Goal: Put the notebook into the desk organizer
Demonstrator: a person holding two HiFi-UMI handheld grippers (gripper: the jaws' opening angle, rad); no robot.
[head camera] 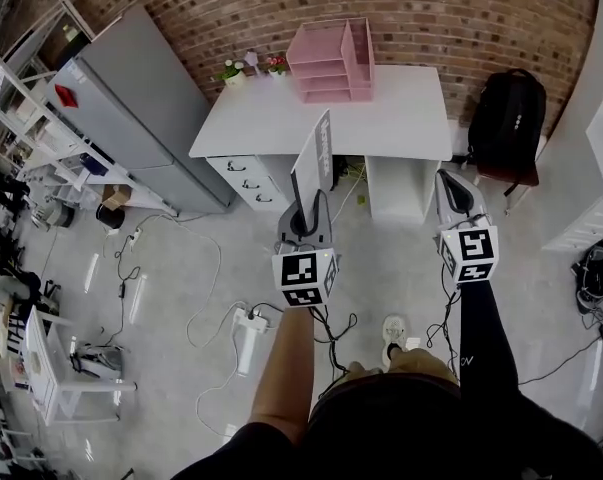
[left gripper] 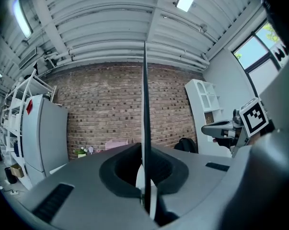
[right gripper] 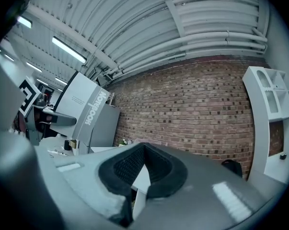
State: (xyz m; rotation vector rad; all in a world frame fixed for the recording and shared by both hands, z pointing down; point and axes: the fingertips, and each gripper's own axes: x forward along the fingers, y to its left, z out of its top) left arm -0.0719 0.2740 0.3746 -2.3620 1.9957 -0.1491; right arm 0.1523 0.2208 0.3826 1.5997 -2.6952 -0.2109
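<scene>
A grey notebook [head camera: 316,158] stands upright over the floor in front of the desk, with my left gripper [head camera: 311,206] shut on its lower edge. In the left gripper view the notebook [left gripper: 145,104] shows edge-on as a thin dark line rising out of the closed jaws [left gripper: 145,176]. The pink desk organizer [head camera: 331,60] stands at the back of the white desk [head camera: 401,118], well beyond the notebook. My right gripper [head camera: 449,180] hangs to the right at the same height, shut and holding nothing. In the right gripper view [right gripper: 140,169] the notebook [right gripper: 86,114] shows at the left.
A black backpack [head camera: 506,118] sits on a chair right of the desk. Small potted plants [head camera: 236,71] stand beside the organizer. Grey cabinets [head camera: 141,98] line the left side. A power strip and cables [head camera: 246,333] lie on the floor. A white shelf unit [head camera: 601,188] stands at the right.
</scene>
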